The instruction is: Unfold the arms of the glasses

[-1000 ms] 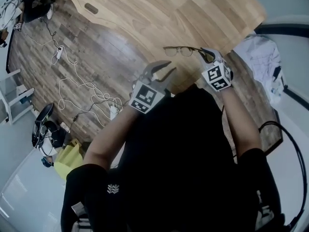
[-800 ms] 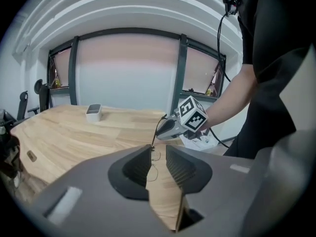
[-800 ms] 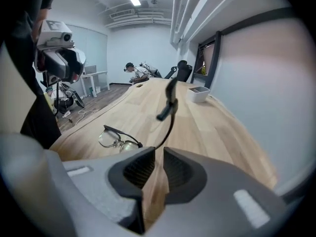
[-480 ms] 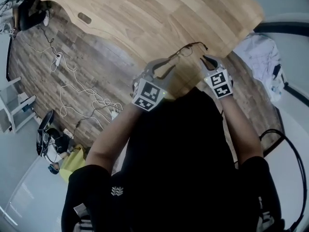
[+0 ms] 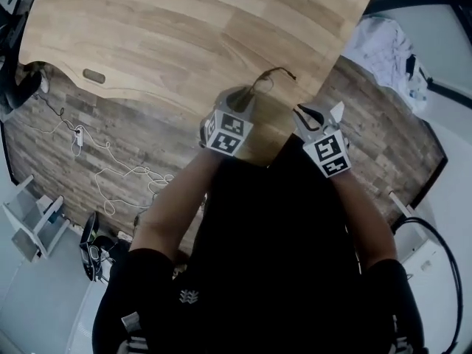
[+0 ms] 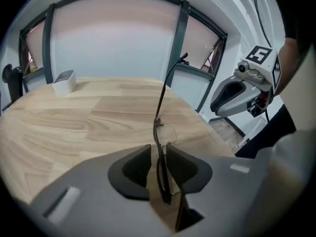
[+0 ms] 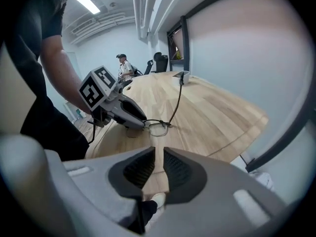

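Wood table (image 5: 184, 35); left gripper (image 6: 158, 157) clamps glasses (image 7: 158, 128) — right gripper (image 7: 158, 167) jaws apart.

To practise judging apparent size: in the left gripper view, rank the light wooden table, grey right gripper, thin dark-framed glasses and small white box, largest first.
1. light wooden table
2. grey right gripper
3. thin dark-framed glasses, unsure against the gripper: very near the camera
4. small white box

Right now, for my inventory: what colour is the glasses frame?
Dark, near black; glasses show best in left gripper view.
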Demonstrator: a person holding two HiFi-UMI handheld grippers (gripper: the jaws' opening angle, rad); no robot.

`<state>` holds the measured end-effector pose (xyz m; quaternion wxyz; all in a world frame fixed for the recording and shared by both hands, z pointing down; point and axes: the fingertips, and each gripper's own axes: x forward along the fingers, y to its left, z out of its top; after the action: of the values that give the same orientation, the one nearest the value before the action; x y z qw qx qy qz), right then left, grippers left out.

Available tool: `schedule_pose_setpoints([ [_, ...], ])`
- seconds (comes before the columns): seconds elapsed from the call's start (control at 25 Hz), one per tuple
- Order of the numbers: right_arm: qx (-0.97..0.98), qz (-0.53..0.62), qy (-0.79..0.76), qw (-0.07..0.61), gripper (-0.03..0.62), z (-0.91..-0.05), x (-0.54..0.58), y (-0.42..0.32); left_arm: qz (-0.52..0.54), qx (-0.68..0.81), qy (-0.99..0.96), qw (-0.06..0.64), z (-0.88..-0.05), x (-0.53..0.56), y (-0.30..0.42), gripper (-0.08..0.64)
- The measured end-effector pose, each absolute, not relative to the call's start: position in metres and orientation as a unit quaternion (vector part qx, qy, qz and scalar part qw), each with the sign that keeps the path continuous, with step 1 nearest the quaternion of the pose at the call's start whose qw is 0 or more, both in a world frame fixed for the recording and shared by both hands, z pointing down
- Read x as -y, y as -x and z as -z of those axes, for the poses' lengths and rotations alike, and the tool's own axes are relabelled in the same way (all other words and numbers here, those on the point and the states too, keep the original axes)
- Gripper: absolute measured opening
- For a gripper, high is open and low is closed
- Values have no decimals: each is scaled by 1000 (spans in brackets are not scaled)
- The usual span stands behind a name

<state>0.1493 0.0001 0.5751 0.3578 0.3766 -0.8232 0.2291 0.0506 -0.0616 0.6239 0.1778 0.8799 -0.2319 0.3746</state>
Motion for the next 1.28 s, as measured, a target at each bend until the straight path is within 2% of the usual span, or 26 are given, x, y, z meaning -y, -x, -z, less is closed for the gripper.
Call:
schedule_pose_setpoints([
  [0.08, 816, -238, -391, 353, 43, -575, -2, -149, -377, 216, -884, 174, -628, 62, -53, 95],
  [0.2, 811, -240, -401, 351, 43, -575, 1, -149, -370, 205, -891, 163, -626, 65, -58, 37],
  [0.4, 814, -236, -416, 330, 43, -562, 12, -144, -346, 191, -906, 148, -613, 64, -62, 34],
  [0.76, 821, -300, -453, 176, 43, -532, 60, -122, -285, 199, -931, 115, -585, 54, -54, 34],
  [0.96, 837, -274, -443, 170, 43, -520, 73, -111, -259, 206, -937, 108, -576, 50, -49, 34],
  [1.28, 837, -295, -429, 170, 43, -529, 83, -110, -240, 208, -943, 96, -563, 48, -48, 32],
])
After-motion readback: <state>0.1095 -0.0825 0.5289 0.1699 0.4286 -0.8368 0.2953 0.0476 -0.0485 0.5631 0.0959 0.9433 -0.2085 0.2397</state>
